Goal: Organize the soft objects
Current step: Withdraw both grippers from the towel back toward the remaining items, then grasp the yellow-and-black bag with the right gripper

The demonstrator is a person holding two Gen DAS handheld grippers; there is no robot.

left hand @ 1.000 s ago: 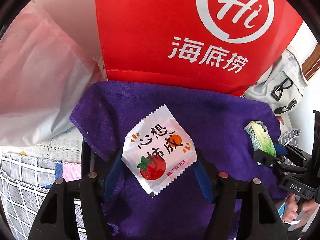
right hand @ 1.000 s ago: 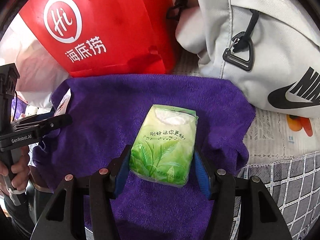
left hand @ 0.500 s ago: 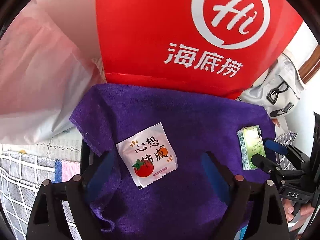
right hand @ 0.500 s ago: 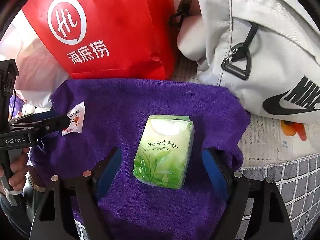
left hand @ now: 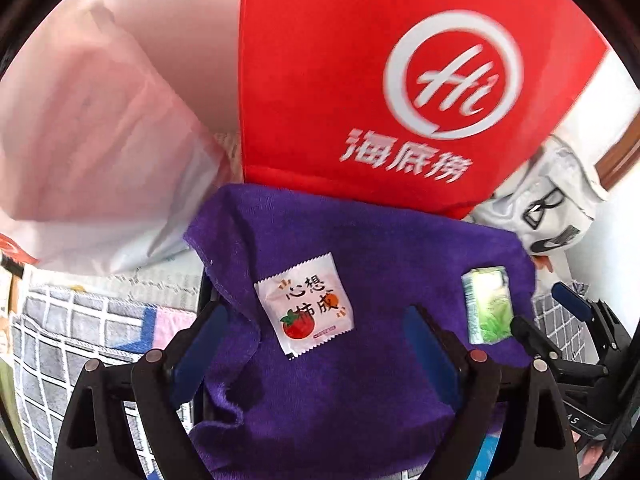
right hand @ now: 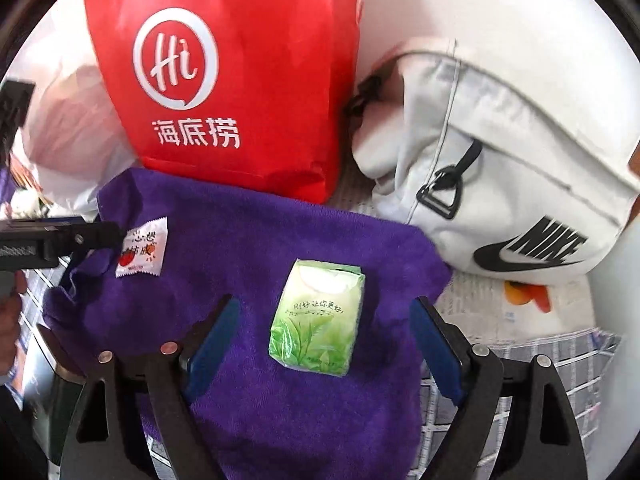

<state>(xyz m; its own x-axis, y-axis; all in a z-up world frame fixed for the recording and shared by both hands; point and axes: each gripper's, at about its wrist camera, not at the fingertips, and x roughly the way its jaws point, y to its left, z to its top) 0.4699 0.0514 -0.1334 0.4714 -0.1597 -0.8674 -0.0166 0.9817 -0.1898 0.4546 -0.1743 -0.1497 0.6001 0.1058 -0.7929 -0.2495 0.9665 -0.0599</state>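
A purple towel (left hand: 380, 248) (right hand: 248, 232) is spread out in front of me. On it lies a white sachet (left hand: 306, 306) (right hand: 142, 248) printed with a red fruit. My left gripper (left hand: 314, 320) hangs open above it, pads well clear on both sides. To the right, a green tissue pack (right hand: 318, 316) (left hand: 488, 304) lies flat on the towel. My right gripper (right hand: 324, 312) is over it, jaws opening; the pack sits between them untouched. One of the left gripper's fingers (right hand: 96, 234) shows beside the sachet in the right wrist view.
A red paper bag (left hand: 380, 80) (right hand: 240, 80) stands right behind the towel. A white sports bag (right hand: 500, 160) lies at the back right, a pale plastic bag (left hand: 100, 140) at the back left. Checked cloth (left hand: 80, 328) covers the surface around the towel.
Both grippers opened, letting go of the sachet and the tissue pack, and have lifted away. Both items now lie free on the towel.
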